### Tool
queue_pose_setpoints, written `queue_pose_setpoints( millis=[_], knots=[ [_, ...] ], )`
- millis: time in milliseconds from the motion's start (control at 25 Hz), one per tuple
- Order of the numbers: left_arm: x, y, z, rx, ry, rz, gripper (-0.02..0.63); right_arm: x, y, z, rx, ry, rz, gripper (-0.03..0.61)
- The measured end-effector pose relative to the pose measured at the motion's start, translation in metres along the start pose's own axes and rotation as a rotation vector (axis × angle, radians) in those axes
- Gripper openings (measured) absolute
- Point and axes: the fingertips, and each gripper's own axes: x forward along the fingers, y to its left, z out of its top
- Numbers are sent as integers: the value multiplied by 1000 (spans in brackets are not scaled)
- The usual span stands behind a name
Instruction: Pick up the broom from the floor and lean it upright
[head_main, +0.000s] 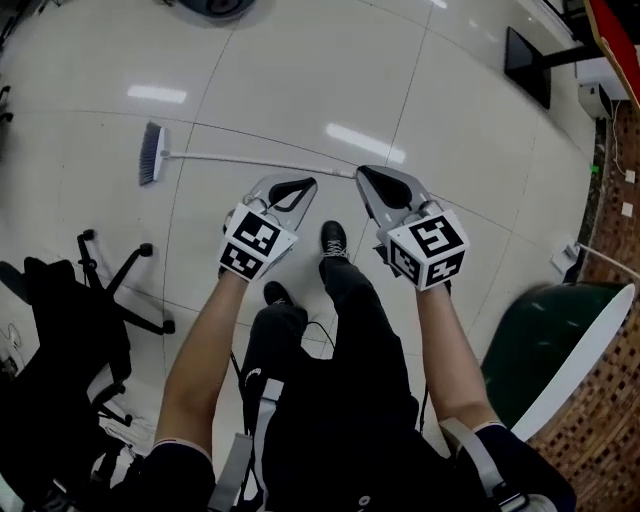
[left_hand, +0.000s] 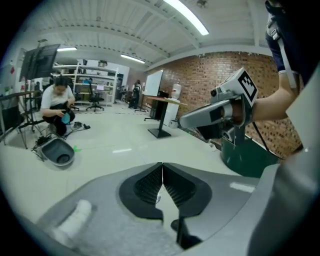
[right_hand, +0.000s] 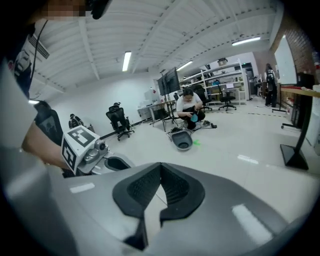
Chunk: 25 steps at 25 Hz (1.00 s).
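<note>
Broom lies flat on the tiled floor, ahead of the person's shoes. Brush head is at the far left; the white handle runs rightward.

Left gripper: clenched, ribbed pads meet at the tips, nothing between them.

Right gripper: likewise clenched and empty, pads tip to tip.

In the head view, both grippers are held out side by side on the near side of the handle. The handle's free end shows in the gap between their tips, closer to the right one. Neither gripper holds the broom.

Black office chair stands to the left, well apart from the brush head.
</note>
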Motion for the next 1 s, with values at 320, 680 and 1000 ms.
queue_pose_setpoints(
  millis=[320, 680, 1000],
  knots=[
    [127, 3, -114, 126, 163, -169, 75, 14, -82, -107, 93, -50, -140, 5],
    [255, 5, -258, 231, 310, -305, 138, 83, -131, -210, 94, -77, -135, 5],
    [334, 37, -352, 353, 402, -340, 155, 120, -155, -293, 68, -46, -114, 5]
  ],
)
